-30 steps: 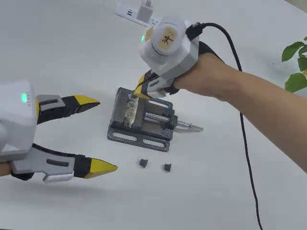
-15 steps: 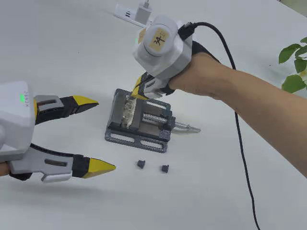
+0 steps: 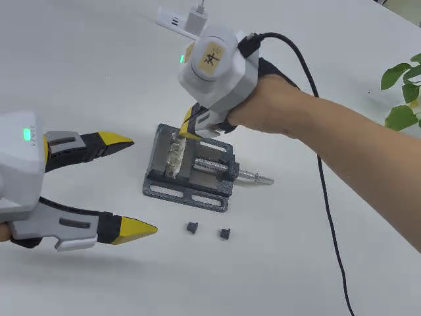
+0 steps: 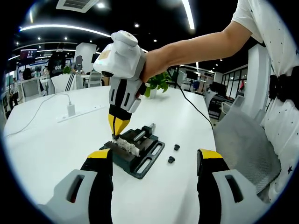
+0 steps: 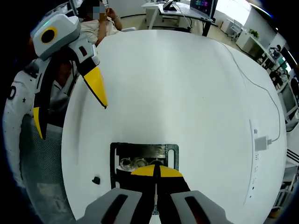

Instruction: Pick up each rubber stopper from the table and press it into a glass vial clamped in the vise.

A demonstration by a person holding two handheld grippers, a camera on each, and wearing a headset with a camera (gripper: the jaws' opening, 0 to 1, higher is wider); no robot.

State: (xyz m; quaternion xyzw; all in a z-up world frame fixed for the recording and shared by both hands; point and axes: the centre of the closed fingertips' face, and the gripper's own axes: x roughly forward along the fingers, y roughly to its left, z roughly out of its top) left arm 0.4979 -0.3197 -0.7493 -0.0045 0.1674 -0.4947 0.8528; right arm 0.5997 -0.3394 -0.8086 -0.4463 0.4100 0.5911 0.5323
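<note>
A white worktop [image 3: 99, 79] carries a dark grey vise [image 3: 187, 191] near its middle. A row of clear glass vials [image 3: 174, 155] stands upright, clamped between the vise's plates.

The right gripper [image 3: 186, 130] comes down from above, held in a hand whose arm reaches in from the right. Its yellow-tipped jaws are pressed together and point down at the end of the vial row farthest from the person. The tips sit at or just above the vial mouths. In the right gripper view the two tips meet directly over the vials. I cannot tell whether anything is pinched between them.

The left gripper [image 3: 135, 184] hangs above the worktop to the left of the vise. Its jaws are spread wide with nothing between them, and they point toward the vise without touching it.

A small dark stopper [image 3: 192, 228] lies on the worktop just in front of the vise, on the person's side. A second stopper [image 3: 225, 233] lies near it to the right, apart from it. Both are beyond the tip of the left gripper's nearer jaw. Both are clear of the right gripper, with the vise lying between.

A black cable [image 3: 329, 197] trails from the right gripper across the worktop. A white power strip [image 3: 174, 20] lies at the far edge. Green plant leaves [image 3: 401, 85] show at the right.
</note>
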